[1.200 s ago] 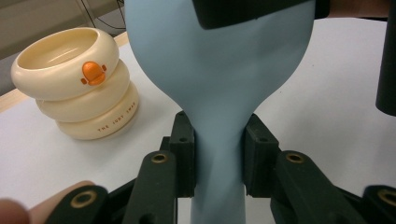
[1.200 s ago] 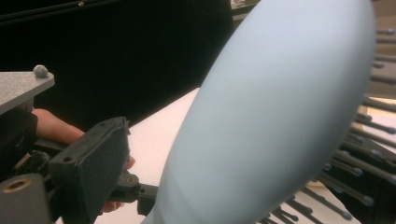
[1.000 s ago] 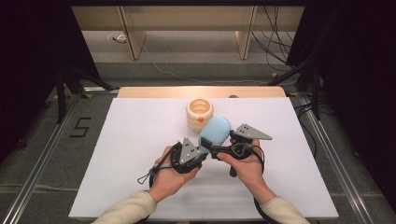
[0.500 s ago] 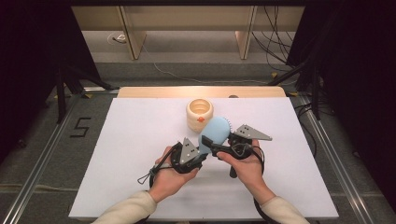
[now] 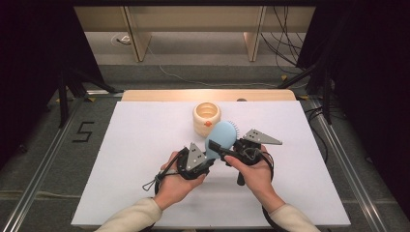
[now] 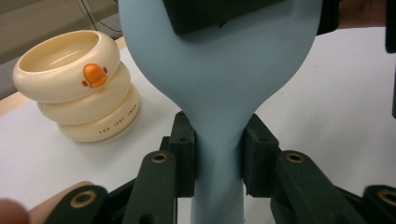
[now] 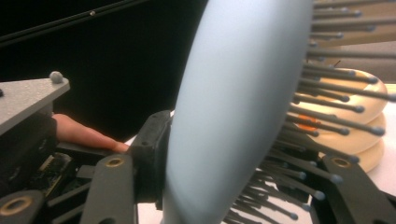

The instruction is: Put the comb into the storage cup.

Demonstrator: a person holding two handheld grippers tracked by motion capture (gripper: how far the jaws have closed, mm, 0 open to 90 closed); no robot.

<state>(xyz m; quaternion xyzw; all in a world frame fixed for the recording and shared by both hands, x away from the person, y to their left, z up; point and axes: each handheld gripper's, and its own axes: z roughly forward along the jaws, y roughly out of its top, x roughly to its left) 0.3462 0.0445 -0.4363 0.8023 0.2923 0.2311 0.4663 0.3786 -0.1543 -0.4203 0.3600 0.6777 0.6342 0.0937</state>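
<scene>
Gripping pale blue plastic hairbrush (image 6: pixel 219 70) by its neck between left gripper (image 6: pixel 217 158) pads, jaws narrow. Right gripper (image 7: pixel 224 172), jaws just closing, clamping brush head across back and bristles. Sitting just beyond both grippers: cream ringed ceramic cup (image 5: pixel 206 117), upright on white table (image 5: pixel 135 145).

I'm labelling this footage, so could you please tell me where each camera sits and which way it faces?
High view: above the person's side, facing forward and down on the table; forearms, both hands show.
Left gripper view: on the left gripper, along fingers clamping the hairbrush neck.
Right gripper view: on the right gripper, across the brush head.
All share the cream bowl.
</scene>
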